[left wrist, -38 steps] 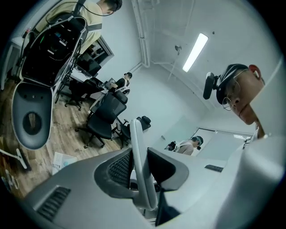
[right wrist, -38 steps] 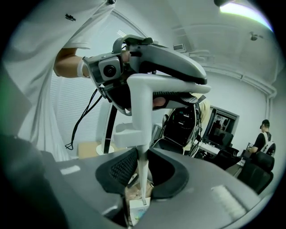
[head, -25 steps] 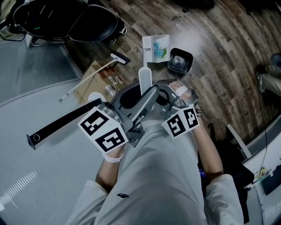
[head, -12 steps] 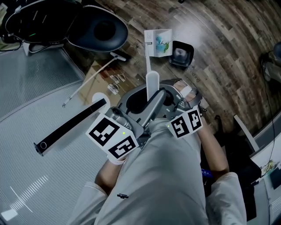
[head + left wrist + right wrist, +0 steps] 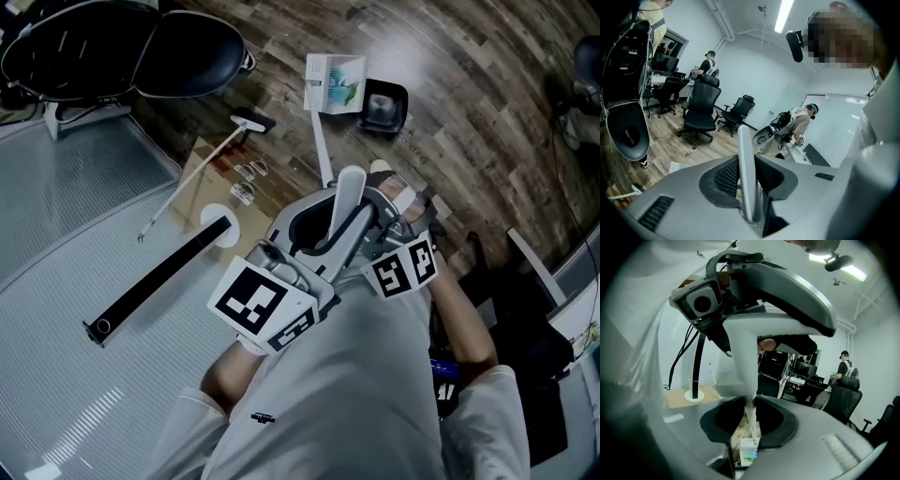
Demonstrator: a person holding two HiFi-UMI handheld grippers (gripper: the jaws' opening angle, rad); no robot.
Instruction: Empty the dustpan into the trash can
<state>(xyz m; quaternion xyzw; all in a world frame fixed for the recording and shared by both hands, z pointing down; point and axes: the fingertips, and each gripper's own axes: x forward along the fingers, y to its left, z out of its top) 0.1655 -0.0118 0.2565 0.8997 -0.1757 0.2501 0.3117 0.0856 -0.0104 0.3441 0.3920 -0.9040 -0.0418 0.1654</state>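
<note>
Bare wood floor [image 5: 487, 84] lay open right of the trash can [image 5: 382, 105]; a chair [image 5: 192, 52], a broom [image 5: 253, 122] and a black post [image 5: 159, 278] crowded the left.

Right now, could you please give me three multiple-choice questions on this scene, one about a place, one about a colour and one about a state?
1. In the head view, where is the trash can relative to the dustpan?
A) just right of it
B) just left of it
C) stacked on top of it

2. What colour is the trash can?
A) white
B) black
C) red

3. What is the left gripper doing?
A) standing open and empty
B) shut on the dustpan handle
C) holding the trash can

Answers:
1 A, it sits beside the dustpan's right edge.
2 B, its walls are black.
3 B, the left gripper view shows the white handle clamped between the two pads.
</note>
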